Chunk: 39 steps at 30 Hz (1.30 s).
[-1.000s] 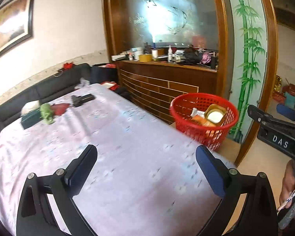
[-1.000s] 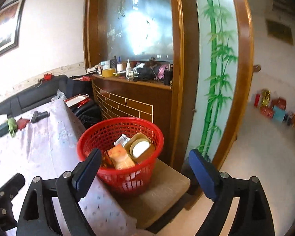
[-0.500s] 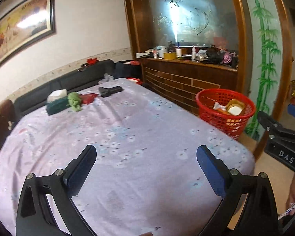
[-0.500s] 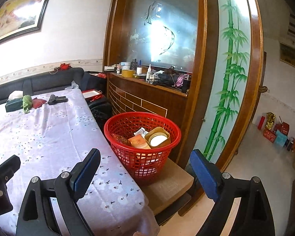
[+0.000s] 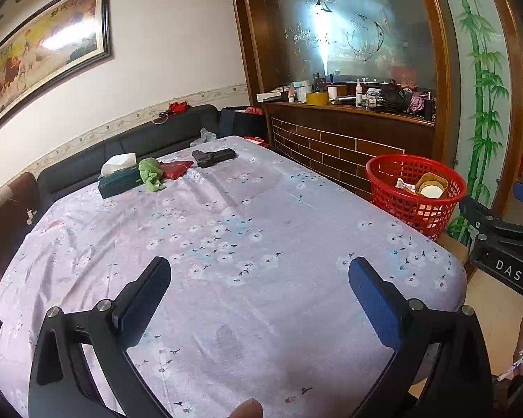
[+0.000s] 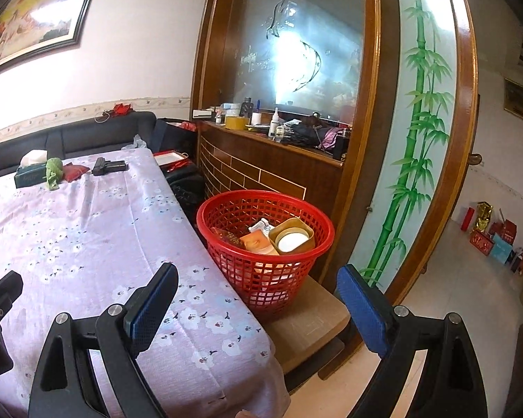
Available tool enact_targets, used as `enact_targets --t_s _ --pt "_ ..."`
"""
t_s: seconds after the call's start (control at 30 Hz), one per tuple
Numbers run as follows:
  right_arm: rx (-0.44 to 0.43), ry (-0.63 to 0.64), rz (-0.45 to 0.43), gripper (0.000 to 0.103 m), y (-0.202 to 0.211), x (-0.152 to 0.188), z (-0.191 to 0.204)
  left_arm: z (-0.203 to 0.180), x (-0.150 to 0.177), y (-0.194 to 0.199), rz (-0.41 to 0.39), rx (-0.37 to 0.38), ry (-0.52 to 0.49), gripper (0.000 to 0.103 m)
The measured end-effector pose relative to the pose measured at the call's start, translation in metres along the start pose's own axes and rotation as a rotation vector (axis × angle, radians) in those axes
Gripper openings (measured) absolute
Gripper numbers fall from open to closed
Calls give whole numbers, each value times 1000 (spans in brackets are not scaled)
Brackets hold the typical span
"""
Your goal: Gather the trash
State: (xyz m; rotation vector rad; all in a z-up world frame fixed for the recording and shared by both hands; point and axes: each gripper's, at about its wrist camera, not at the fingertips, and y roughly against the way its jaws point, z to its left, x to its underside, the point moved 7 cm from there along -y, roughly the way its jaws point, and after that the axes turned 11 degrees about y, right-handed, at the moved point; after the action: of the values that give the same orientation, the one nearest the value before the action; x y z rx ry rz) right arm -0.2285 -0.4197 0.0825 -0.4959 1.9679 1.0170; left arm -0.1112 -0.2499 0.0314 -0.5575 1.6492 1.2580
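Note:
A red mesh basket stands on a low wooden stool at the table's right edge; it also shows in the left wrist view. It holds a gold tin and several wrappers. My left gripper is open and empty above the floral tablecloth. My right gripper is open and empty, just in front of the basket. At the table's far end lie a green cloth, a red pouch, a black object and a tissue box.
A dark sofa runs behind the table. A wooden cabinet with a cluttered shelf stands behind the basket. A bamboo-painted glass panel is to the right, with tiled floor and boxes beyond.
Both grippers have pulled back and up from the basket. More of the table shows in both views. Both stay open and empty.

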Motion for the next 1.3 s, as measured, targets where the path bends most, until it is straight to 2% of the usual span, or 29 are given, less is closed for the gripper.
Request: enact_targets --t_s 0.5,1.3 --pt "-9 23 2 95 -1 -2 10 7 5 -3 15 -39 1 101" --pt "-22 40 22 95 -5 4 19 12 12 -7 41 -33 23 101"
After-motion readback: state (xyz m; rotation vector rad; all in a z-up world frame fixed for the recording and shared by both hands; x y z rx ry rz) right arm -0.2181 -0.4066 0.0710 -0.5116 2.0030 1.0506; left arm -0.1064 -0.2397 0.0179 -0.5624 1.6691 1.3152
